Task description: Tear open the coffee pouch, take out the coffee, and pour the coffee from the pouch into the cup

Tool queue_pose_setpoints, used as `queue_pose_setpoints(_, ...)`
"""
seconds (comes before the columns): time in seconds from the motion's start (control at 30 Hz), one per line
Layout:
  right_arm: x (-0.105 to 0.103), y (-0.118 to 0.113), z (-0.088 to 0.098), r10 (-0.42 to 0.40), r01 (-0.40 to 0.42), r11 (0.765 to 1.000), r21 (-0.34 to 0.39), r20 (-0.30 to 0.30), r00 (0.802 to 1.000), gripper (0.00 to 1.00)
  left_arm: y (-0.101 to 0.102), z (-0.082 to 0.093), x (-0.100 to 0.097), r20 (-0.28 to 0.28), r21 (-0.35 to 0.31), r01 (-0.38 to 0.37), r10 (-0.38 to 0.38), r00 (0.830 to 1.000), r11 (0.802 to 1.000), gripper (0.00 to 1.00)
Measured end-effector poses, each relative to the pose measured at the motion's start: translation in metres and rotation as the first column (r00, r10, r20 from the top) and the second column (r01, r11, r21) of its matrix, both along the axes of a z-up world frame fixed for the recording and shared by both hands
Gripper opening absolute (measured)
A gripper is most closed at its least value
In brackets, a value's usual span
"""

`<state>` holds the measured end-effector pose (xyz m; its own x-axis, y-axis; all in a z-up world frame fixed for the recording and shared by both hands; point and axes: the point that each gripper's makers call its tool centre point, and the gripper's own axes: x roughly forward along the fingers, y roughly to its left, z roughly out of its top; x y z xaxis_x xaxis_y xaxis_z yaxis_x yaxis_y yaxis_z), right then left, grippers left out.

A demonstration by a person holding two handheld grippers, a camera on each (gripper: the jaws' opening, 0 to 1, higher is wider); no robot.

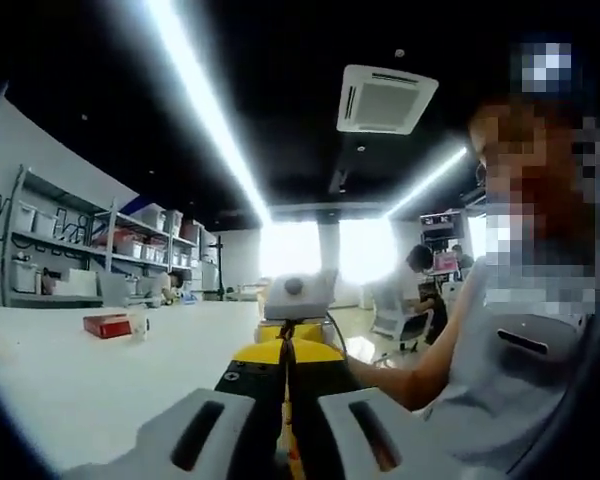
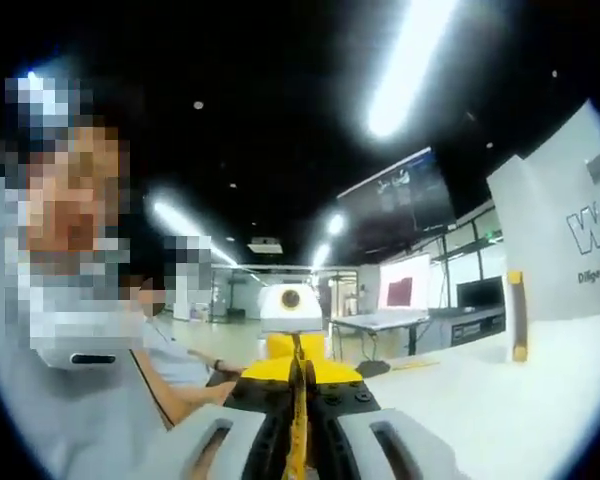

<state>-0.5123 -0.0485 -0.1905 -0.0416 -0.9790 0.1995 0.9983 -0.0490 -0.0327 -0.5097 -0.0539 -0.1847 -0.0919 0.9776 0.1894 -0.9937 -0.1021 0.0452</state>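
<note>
Left gripper view: the left claw (image 1: 288, 400) is pressed together on a thin yellow strip, taken to be the coffee pouch (image 1: 289, 450) seen edge-on. Straight beyond the pouch the right claw (image 1: 285, 352) faces it, closed on the far end. The white worktop (image 1: 90, 390) spreads below and to the left of the pouch. A red box (image 1: 106, 325) lies on it, well left of the pouch, with a small pale thing (image 1: 138, 322) touching the box that may be the cup, too small to tell. A person's forearm (image 1: 400, 378) reaches in from the right of the pouch.

Right gripper view: the right claw pinches the same yellow strip, and the left claw meets it head-on beyond the pouch. The worktop runs off to the right of the pouch.

With both claws nipping one thin edge close together, a pull could slip a jaw off the film. A sudden tear up here, well apart from the possible cup, could scatter coffee over the worktop
</note>
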Motion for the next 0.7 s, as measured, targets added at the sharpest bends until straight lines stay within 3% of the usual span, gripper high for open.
queue_pose_setpoints(0.2,0.002,0.000,-0.002,-0.006,0.006,1.000,0.029,0.027,1.000,0.02,0.001,-0.002,0.000,-0.005,-0.004,0.005,-0.005,1.000,1.000,0.03)
queue_pose_setpoints(0.27,0.005,0.000,-0.005,0.005,-0.008,0.998,0.062,0.054,0.999,0.02,0.001,-0.005,0.004,-0.051,-0.021,0.026,-0.027,0.998,0.999,0.03)
queue_pose_setpoints(0.37,0.008,-0.001,-0.007,0.026,-0.034,0.996,0.086,0.092,0.995,0.01,0.001,-0.006,0.011,-0.224,-0.033,-0.003,-0.005,0.975,0.999,0.04)
queue_pose_setpoints(0.53,0.011,-0.003,-0.006,0.040,-0.054,0.991,0.124,0.114,0.993,0.01,-0.001,-0.006,0.015,-0.253,-0.054,-0.020,0.006,0.967,0.998,0.03)
queue_pose_setpoints(0.63,0.020,-0.005,0.000,0.116,-0.135,0.987,0.090,0.196,0.974,0.01,-0.004,0.002,0.024,-0.369,-0.034,-0.046,0.030,0.929,0.998,0.03)
queue_pose_setpoints(0.7,0.023,-0.005,0.005,0.174,-0.194,0.980,0.051,0.262,0.949,0.01,-0.004,0.007,0.028,-0.448,-0.022,-0.080,0.062,0.892,0.997,0.03)
